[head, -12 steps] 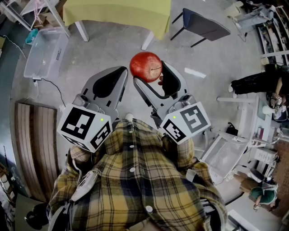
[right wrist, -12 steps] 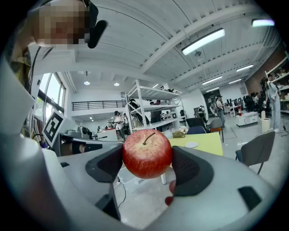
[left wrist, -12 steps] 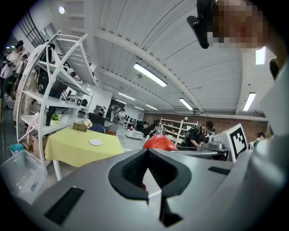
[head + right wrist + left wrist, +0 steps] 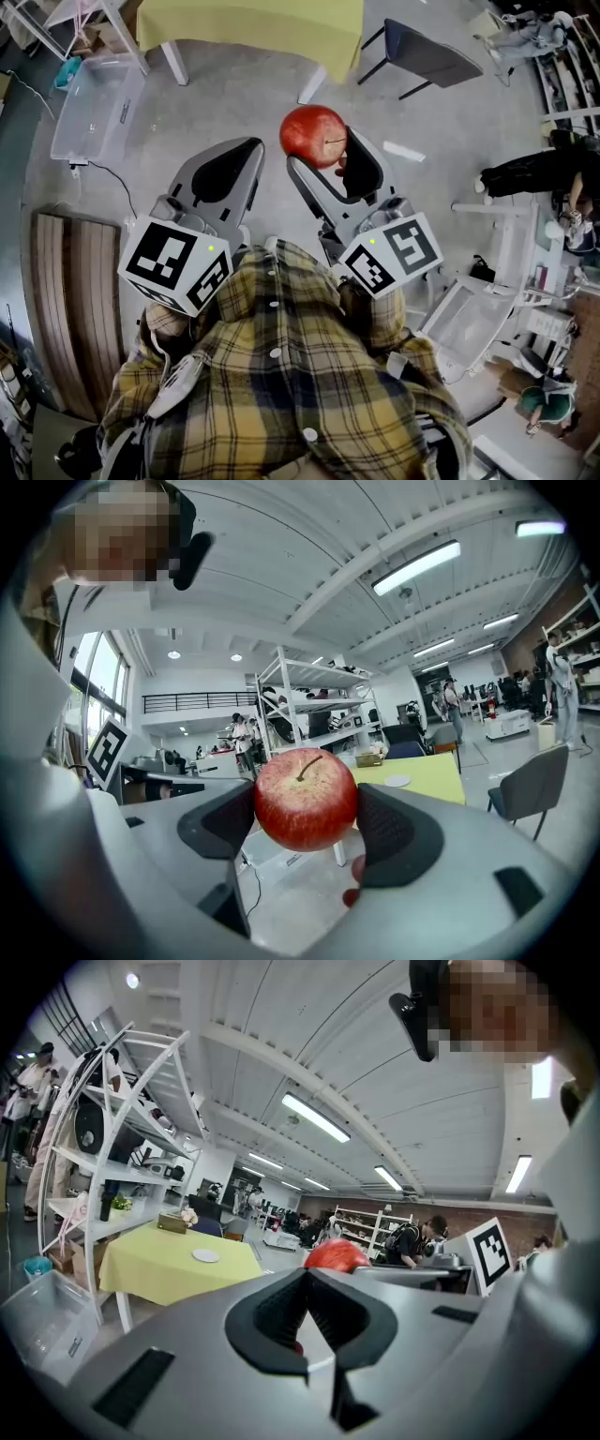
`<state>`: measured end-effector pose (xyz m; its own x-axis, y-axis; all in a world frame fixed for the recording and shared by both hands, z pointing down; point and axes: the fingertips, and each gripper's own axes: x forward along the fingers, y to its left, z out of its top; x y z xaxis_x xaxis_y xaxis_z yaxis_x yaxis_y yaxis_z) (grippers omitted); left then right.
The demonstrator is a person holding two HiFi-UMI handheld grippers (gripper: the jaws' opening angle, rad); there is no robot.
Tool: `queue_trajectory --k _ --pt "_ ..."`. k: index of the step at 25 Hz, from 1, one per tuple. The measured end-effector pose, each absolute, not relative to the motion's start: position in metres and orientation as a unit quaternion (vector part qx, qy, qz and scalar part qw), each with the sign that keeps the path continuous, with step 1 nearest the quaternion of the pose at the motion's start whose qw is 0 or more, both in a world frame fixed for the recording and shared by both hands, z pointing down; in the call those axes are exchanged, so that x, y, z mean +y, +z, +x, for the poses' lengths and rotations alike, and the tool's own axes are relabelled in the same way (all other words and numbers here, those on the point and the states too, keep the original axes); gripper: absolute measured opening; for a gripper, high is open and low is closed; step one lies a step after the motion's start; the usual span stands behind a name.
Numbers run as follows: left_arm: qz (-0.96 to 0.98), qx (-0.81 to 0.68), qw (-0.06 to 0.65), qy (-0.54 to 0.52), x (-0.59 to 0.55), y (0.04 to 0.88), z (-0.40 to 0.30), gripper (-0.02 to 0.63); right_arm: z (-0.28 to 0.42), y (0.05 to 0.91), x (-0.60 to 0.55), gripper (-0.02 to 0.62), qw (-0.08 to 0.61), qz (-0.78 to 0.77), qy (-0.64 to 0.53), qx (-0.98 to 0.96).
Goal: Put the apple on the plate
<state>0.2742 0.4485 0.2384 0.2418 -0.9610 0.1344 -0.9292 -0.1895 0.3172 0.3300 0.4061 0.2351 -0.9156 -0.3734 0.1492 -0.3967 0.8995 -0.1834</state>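
Now: round red apple (image 4: 306, 799), stem uppermost and leaning slightly right, body near-spherical with no marked long axis. It is held in the air, short of the yellow-clothed table (image 4: 427, 772) that bears the small white plate (image 4: 397, 781). Right gripper (image 4: 307, 810): jaws spread wide, black pads pinching the apple's two sides. Left gripper (image 4: 307, 1275): jaw tips pressed together, gripping nothing, likewise short of the table.

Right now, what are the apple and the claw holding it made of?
The apple looks like real fruit: glossy speckled red skin, brown stem. The right gripper seems matte grey plastic, a smooth moulded shell; its pads look dark and ribbed, perhaps rubber.
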Motion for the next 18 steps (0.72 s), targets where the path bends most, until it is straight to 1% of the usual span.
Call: queue_trajectory --k 11,18 --pt "0.764 -0.618 0.178 -0.042 0.466 0.253 0.225 0.006 0.297 0.25 0.416 0.331 0.055 0.218 0.122 -0.967" --pt "0.755 -0.625 0.196 -0.041 0.45 0.266 0.2 0.006 0.279 0.261 0.388 0.331 0.067 0.227 0.136 -0.962"
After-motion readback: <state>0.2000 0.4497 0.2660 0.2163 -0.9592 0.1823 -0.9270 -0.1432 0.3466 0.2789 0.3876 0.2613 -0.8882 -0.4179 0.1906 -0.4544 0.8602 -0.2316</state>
